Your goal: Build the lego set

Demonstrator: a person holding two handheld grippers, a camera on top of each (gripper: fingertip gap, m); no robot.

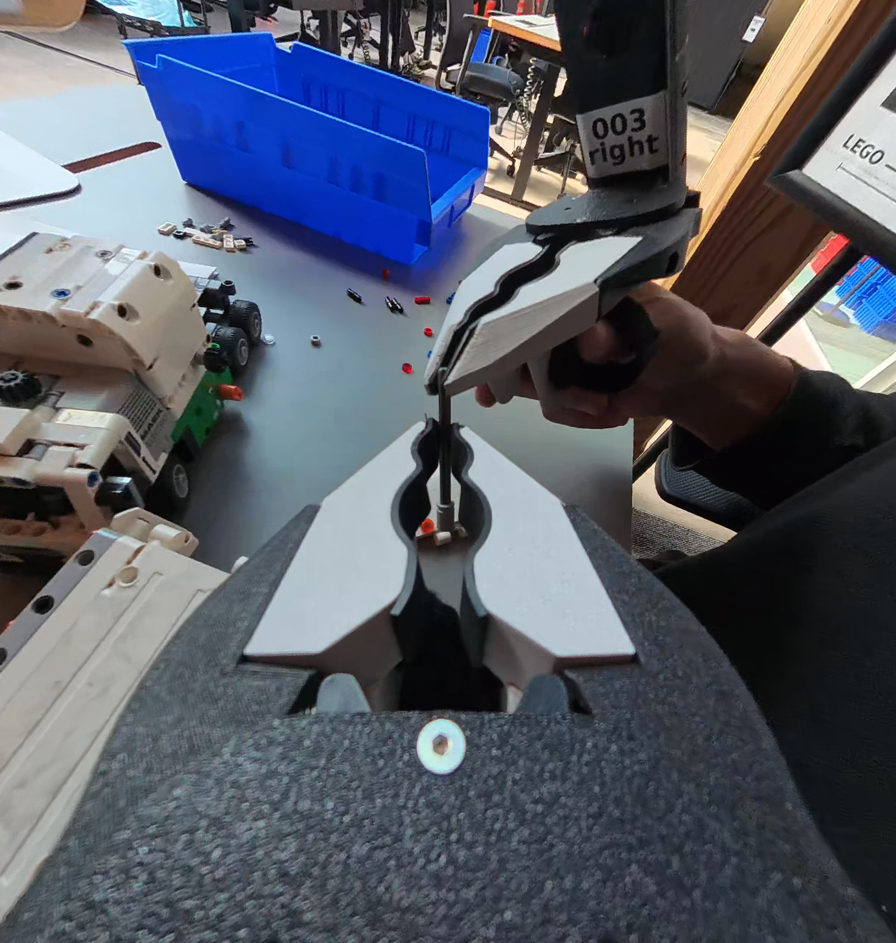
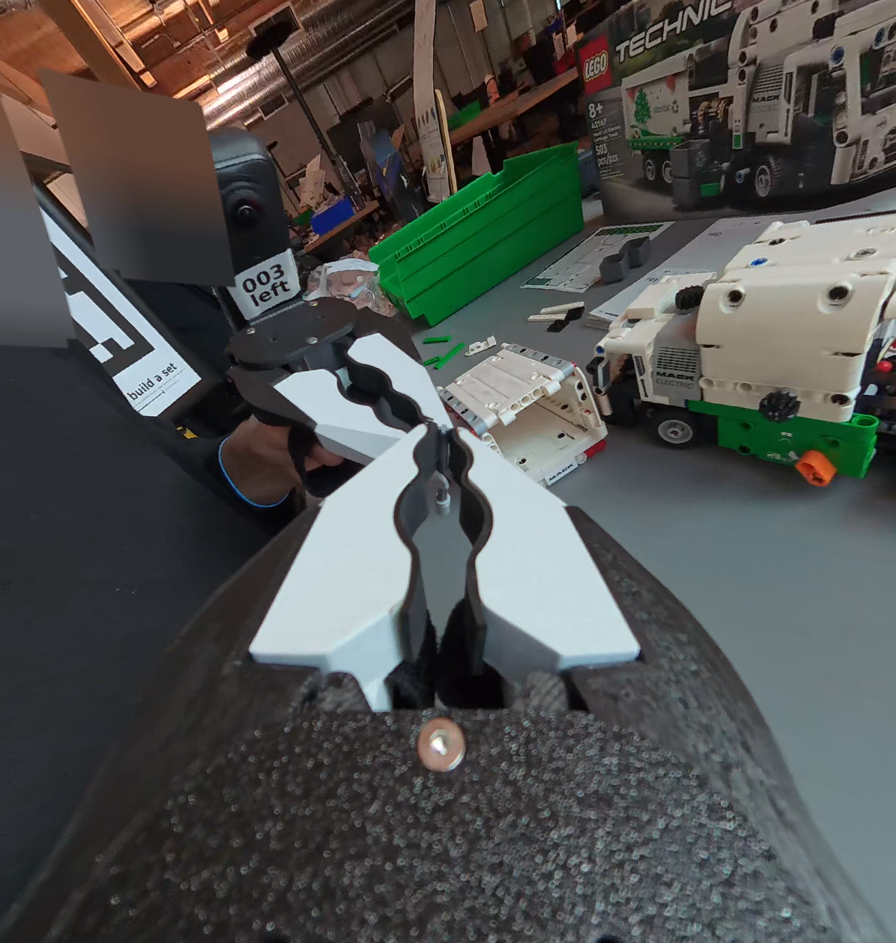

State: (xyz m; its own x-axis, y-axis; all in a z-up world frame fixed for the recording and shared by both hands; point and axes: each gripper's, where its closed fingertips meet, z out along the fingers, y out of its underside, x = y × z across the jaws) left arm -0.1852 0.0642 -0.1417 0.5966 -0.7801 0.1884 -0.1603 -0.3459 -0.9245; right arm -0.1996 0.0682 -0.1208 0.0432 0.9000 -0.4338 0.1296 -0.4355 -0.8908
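Observation:
A thin dark axle (image 1: 443, 403) with a grey bush (image 1: 446, 512) on its near end is held between both grippers above the table. My left gripper (image 1: 443, 426) is shut on the axle's middle. My right gripper (image 1: 438, 380) comes in from the upper right and is shut on the axle's far end. In the right wrist view my right gripper (image 2: 441, 433) pinches the axle (image 2: 442, 459), the bush (image 2: 442, 502) shows between its fingers, and the left gripper (image 2: 428, 421) meets it tip to tip. The part-built white and green truck (image 1: 78, 382) (image 2: 742, 357) stands nearby.
A white panel assembly (image 1: 78, 663) (image 2: 527, 408) lies beside the truck. A blue bin (image 1: 308, 143) stands at the back, with small loose pieces (image 1: 206, 237) and red and black pins (image 1: 400, 306) in front. A green bin (image 2: 476, 255), instruction sheets (image 2: 589, 255) and the set's box (image 2: 742, 102) stand farther off. The tips of both grippers are at nearly the same place.

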